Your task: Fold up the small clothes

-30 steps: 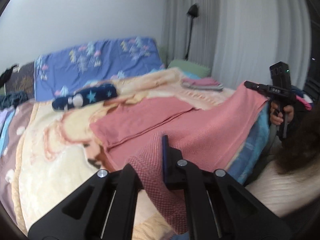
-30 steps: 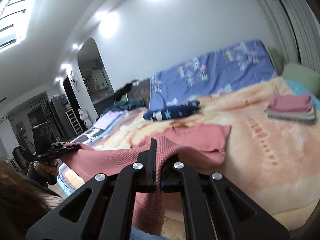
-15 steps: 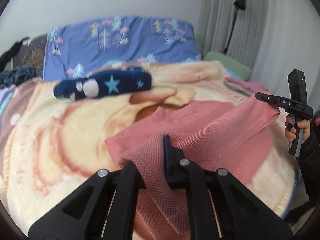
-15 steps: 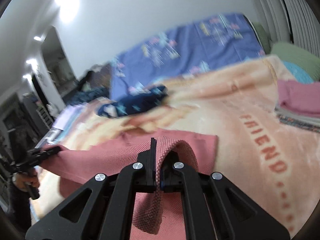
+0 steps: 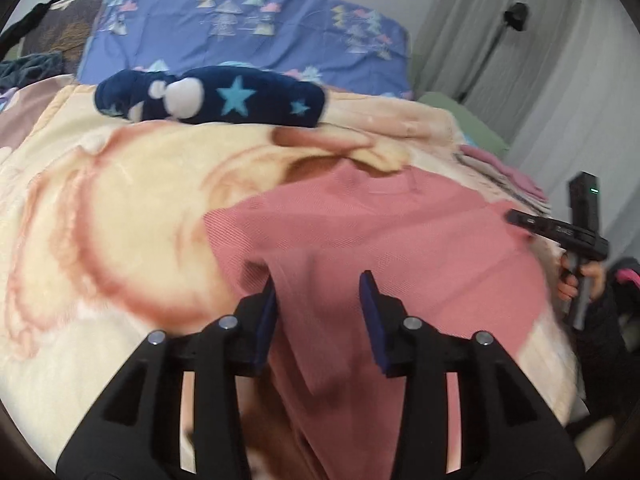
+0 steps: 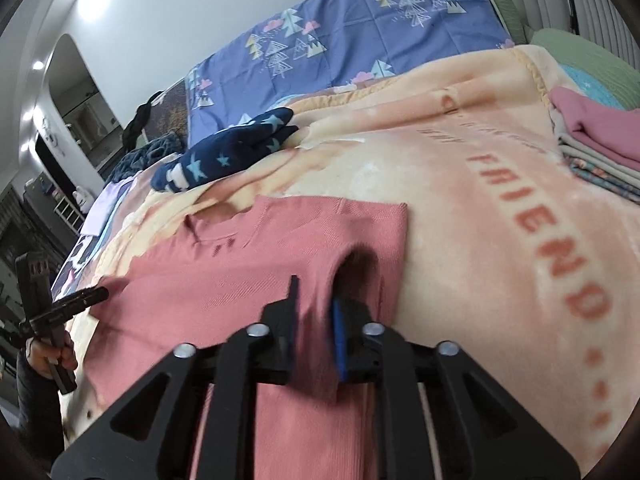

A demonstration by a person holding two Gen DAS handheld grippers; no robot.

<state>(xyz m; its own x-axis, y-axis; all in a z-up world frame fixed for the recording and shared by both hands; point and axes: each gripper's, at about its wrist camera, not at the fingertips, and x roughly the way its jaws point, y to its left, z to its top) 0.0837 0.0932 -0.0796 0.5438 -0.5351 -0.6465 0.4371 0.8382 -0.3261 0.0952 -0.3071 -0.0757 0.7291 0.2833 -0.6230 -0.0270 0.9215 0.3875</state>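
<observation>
Since a second ago, both grippers have been carried down and forward over the bed, and the pink knit garment [image 5: 400, 248], then held up taut between them, is now laid folded over itself on the peach blanket [image 5: 100, 208]. Nearest in the left wrist view, the left gripper [image 5: 318, 292] is seen with its jaws spread, having just been opening; a blurred fold of the pink fabric lies between the blue pads but is not pressed by them. In the right wrist view the right gripper [image 6: 314, 304] is seen with its jaws parted narrowly, also having just been opening; a loop of the garment's edge stands between the pads, and whether it is touched by them cannot be told through the blur. The garment [image 6: 256, 264] is spread flat across the near part of the blanket [image 6: 460, 184], its neckline turned toward the far side. Beyond it, a dark blue star-patterned item [image 5: 212, 98] is lying on the blanket, well apart from the garment. To the right, a stack of folded clothes [image 6: 596, 140] is seen near the blanket's edge. Farthest back, a blue sheet with tree prints [image 6: 344, 40] is propped against the white wall.
</observation>
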